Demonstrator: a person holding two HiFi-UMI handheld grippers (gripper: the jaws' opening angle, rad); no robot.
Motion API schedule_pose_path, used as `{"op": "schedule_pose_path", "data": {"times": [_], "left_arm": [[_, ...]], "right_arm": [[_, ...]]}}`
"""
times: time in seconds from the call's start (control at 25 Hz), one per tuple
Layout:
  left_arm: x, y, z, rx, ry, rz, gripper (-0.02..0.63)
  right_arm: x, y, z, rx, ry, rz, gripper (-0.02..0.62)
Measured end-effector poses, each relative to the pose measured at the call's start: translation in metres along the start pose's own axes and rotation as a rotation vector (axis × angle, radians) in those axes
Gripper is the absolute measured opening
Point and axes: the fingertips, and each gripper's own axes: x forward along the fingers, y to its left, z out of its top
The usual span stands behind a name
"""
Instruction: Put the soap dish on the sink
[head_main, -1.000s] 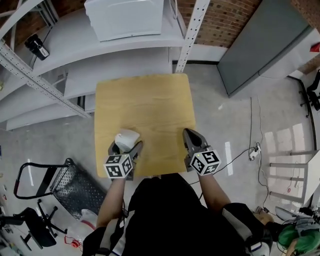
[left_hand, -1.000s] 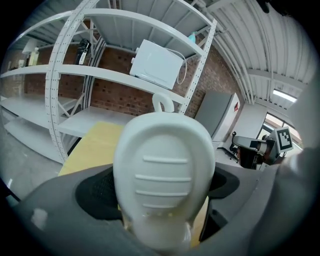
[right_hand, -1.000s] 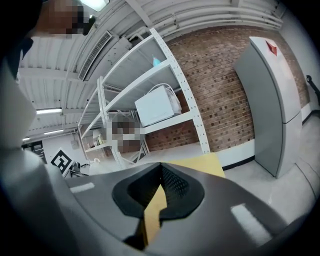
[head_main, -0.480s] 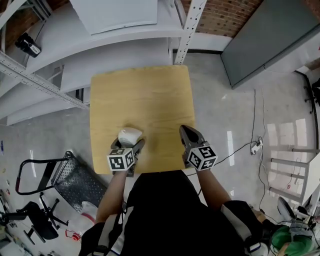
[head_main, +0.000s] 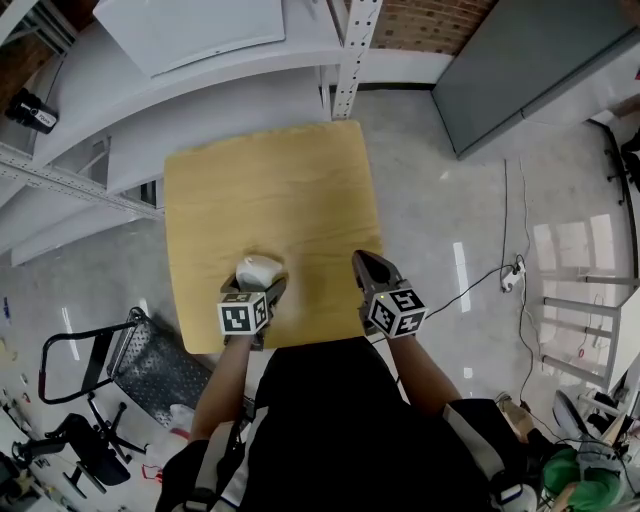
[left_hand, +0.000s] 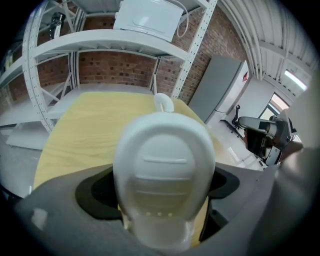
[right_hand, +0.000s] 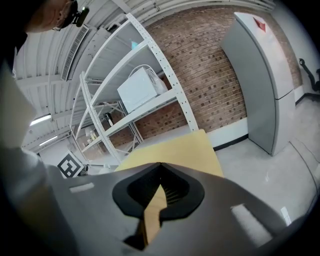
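A white oval soap dish (head_main: 258, 268) is held over the near left part of the wooden table (head_main: 270, 180), with my left gripper (head_main: 256, 288) shut on it. In the left gripper view the soap dish (left_hand: 162, 165) stands upright between the jaws and fills the middle, its ribbed face toward the camera; the left gripper (left_hand: 162, 200) clamps its lower end. My right gripper (head_main: 362, 264) hovers over the table's near right edge, shut with nothing in it. In the right gripper view the right gripper (right_hand: 160, 169) shows its jaw tips meeting.
Beyond the table stands a white metal shelving rack (head_main: 200, 110) with a white appliance (head_main: 190, 30) on it. A tall grey cabinet (head_main: 530, 60) stands at the back right. A black wire cart (head_main: 140, 365) is on the floor at the left, and a cable (head_main: 500, 290) at the right.
The head view has drifted, so the table sits further left in the picture. Both grippers keep their places at the near edge, and the left one still holds the soap dish.
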Motion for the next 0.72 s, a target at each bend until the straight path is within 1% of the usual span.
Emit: {"op": "schedule_pose_path", "data": {"times": [0.28,0.48,0.72], "left_arm": [[0.023,-0.010,-0.013,0.041,0.104,0.007,0.488],[0.035,-0.013,-0.020,0.107,0.172,0.027,0.488],[0.047,-0.017,-0.038,0.150,0.245,0.026,0.488]], "right_arm": [[-0.004,-0.007,-0.005,-0.009,0.029,-0.011,0.006],[-0.005,-0.006,-0.005,-0.021,0.036,-0.008,0.006],[-0.011,-0.009,0.001,-0.025,0.027,-0.023,0.006]]}}
